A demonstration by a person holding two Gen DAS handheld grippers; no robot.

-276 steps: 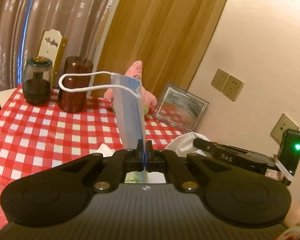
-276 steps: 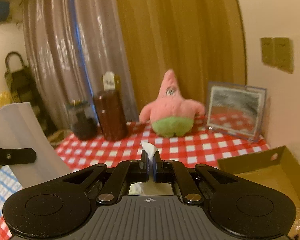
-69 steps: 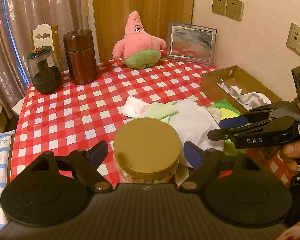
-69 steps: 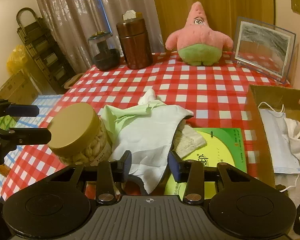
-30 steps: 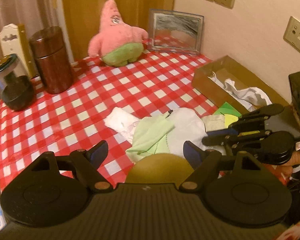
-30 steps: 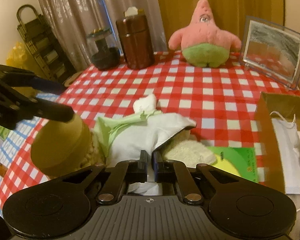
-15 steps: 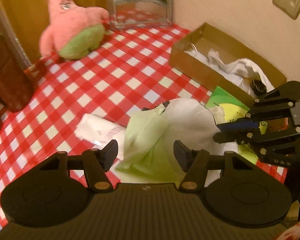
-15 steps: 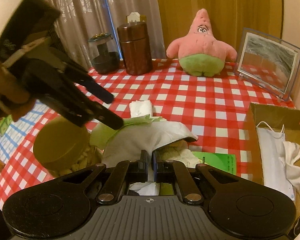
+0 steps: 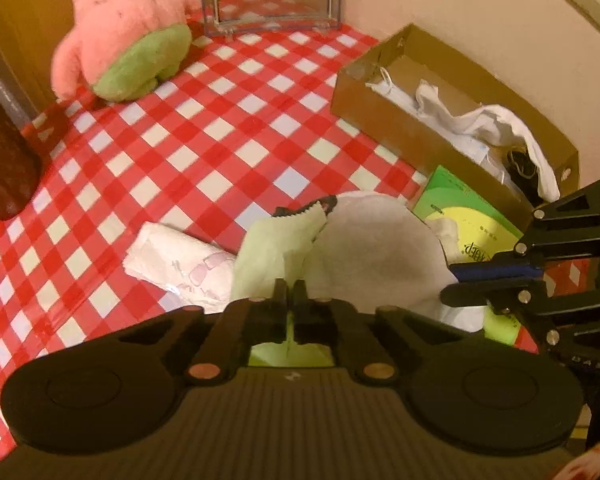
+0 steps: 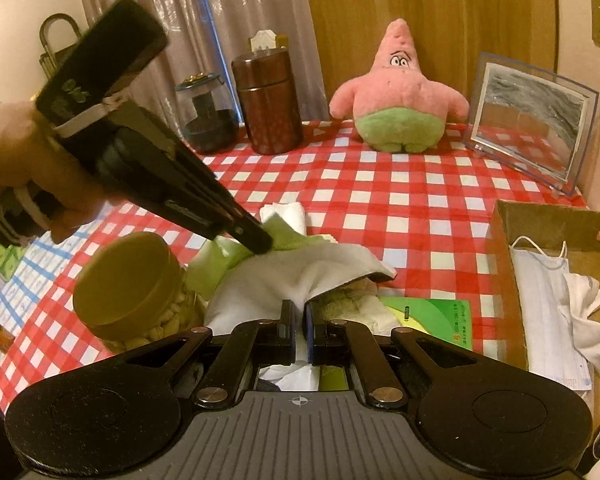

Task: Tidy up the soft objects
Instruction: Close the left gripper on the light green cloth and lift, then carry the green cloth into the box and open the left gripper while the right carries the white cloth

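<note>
Sorting was partly done: your cardboard box [image 9: 400,128] at the right of the frame already held a mask [image 10: 540,280] and white cloths, while your left tongs [image 9: 290,286] had just closed on the green cloth [image 9: 276,244] and your right tongs [image 10: 299,314] pinched the white cloth [image 10: 300,276], both at centre on the tabletop [image 9: 204,136]

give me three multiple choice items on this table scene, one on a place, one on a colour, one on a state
1. Where is the face mask?
A. in the cardboard box
B. on the jar lid
C. under the mirror

2. What colour is the cloth that the left gripper pinches?
A. red
B. pale green
C. blue

3. How do the right gripper's jaws stand?
A. wide open
B. shut on the white cloth
C. shut on the plush star

Answers: 1 A, it lies inside the box walls. 2 B, green cloth shows between the jaws. 3 B, white fabric is clamped between them.
</note>
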